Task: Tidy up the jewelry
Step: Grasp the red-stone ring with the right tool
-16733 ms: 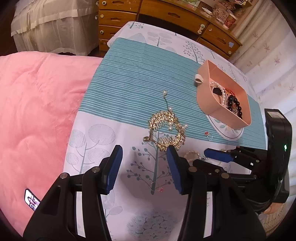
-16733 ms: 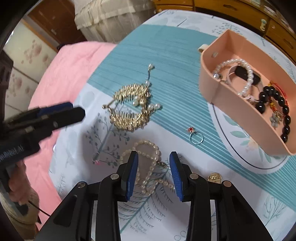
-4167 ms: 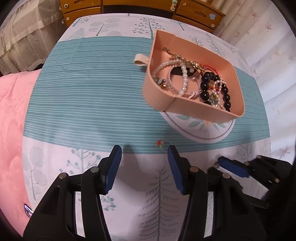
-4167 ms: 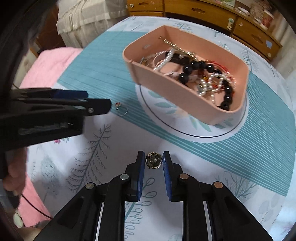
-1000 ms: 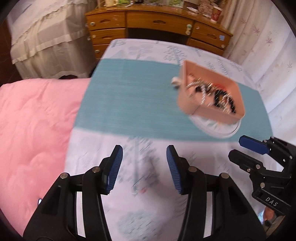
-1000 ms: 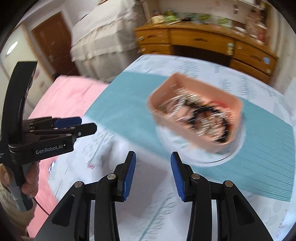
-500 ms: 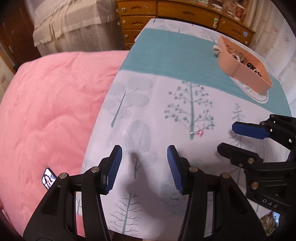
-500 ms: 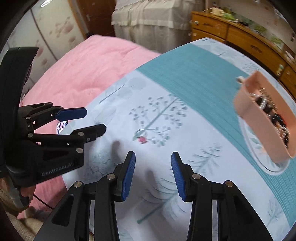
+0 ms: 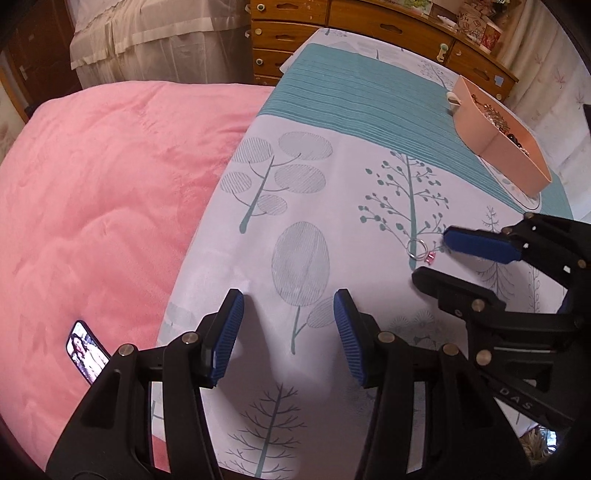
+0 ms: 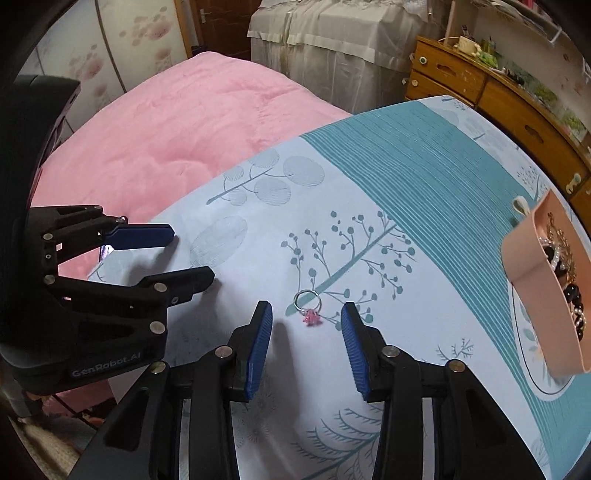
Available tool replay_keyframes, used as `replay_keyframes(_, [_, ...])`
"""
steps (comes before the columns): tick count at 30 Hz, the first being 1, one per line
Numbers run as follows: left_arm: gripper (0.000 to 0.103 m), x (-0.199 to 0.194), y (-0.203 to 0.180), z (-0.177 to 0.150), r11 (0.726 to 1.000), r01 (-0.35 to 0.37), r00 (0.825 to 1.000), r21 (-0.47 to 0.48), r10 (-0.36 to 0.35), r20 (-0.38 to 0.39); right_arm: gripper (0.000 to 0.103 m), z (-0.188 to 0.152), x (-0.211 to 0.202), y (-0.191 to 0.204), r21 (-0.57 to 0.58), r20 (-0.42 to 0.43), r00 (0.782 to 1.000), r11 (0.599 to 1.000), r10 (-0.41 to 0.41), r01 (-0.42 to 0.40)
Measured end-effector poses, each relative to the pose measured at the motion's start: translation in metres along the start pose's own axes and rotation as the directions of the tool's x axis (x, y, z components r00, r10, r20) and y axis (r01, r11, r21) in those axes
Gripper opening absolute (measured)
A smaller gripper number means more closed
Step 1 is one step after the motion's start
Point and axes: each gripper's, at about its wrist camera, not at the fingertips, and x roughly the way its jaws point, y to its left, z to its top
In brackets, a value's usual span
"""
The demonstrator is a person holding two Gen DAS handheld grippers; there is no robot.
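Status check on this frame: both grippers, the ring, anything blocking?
Right gripper open, jaws just closing, straddling the ring on the cloth, pads not touching. Left gripper open, empty. Pink tray off right. Nothing in the way.

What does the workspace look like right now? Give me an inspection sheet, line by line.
Surface: tree-print cloth with a teal striped band, lying flat.
Job's things: ring with pink stone loose on the cloth; pink tray holding beads and chains, apart from the ring.
Clutter: phone with a lit screen on the pink blanket.
Grippers: right gripper open, its jaws just closing, ring ahead of its fingers, untouched; left gripper open, nothing between its fingers.
Cables: dark cord, lower left of the right wrist view, hard to make out.
Surroundings: wooden drawers, white curtain.
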Motion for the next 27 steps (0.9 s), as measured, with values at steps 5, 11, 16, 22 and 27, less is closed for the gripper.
replay_keyframes(5, [0.048,-0.003,0.002,-0.002,1.0,0.012,1.0,-0.001,-0.012,0.012,0.025,0.0,0.008,0.001,-0.018,-0.013,1.0,1.0,-0.002,0.002])
replay_keyframes(11, [0.048,-0.005,0.003,-0.003,1.0,0.024,1.0,-0.007,-0.024,0.013,0.023,-0.001,0.01,0.002,-0.04,-0.008,1.0,0.999,-0.014,0.014])
replay_keyframes(16, [0.048,-0.004,0.005,-0.003,0.999,0.034,0.999,-0.012,-0.034,0.018,0.014,-0.003,0.01,0.0,-0.048,0.005,0.999,0.998,-0.031,0.032])
replay_keyframes(22, [0.048,-0.003,0.004,-0.002,0.999,0.034,0.999,-0.01,-0.033,0.023,0.011,-0.006,0.007,-0.002,-0.045,0.02,0.999,0.998,-0.032,0.033])
replay_keyframes(27, [0.048,-0.002,0.002,-0.002,0.999,0.034,0.999,-0.008,-0.034,0.021,0.011,-0.008,-0.001,-0.001,-0.045,0.04,0.998,0.998,-0.05,0.052])
